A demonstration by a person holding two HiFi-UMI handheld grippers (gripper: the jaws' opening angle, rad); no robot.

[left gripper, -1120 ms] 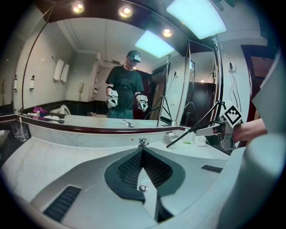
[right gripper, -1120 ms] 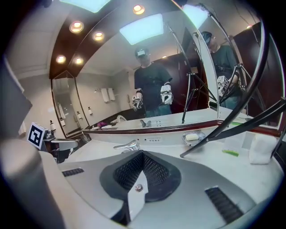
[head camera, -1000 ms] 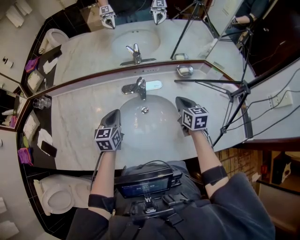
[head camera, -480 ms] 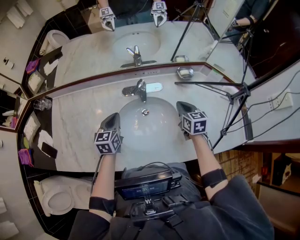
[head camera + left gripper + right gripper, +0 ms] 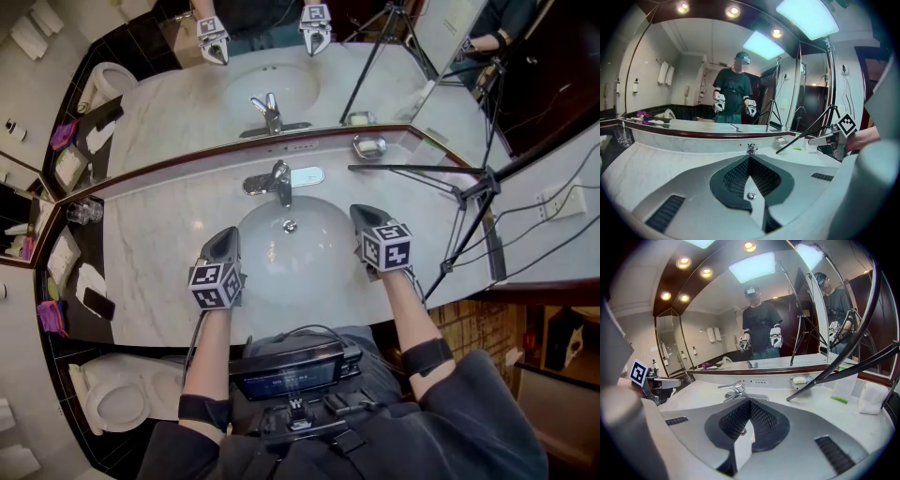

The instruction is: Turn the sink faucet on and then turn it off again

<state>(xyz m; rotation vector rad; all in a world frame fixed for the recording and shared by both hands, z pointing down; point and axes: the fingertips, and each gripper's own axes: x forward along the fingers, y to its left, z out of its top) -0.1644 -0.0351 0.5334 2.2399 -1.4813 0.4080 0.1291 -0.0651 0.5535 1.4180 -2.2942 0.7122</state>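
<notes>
Your left gripper hovers at the basin's left rim, jaws pressed together, empty. The chrome lever faucet stands behind the sink basin, which looks empty. The lever is likely rigid and slick, so nudge its end. Your right gripper is closed on nothing. The soap dish holds a bar.

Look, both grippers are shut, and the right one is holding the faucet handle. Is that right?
Not quite. The left gripper and right gripper are both shut, but the right one holds nothing: the head view shows it apart from the faucet, at the sink's right rim.
</notes>
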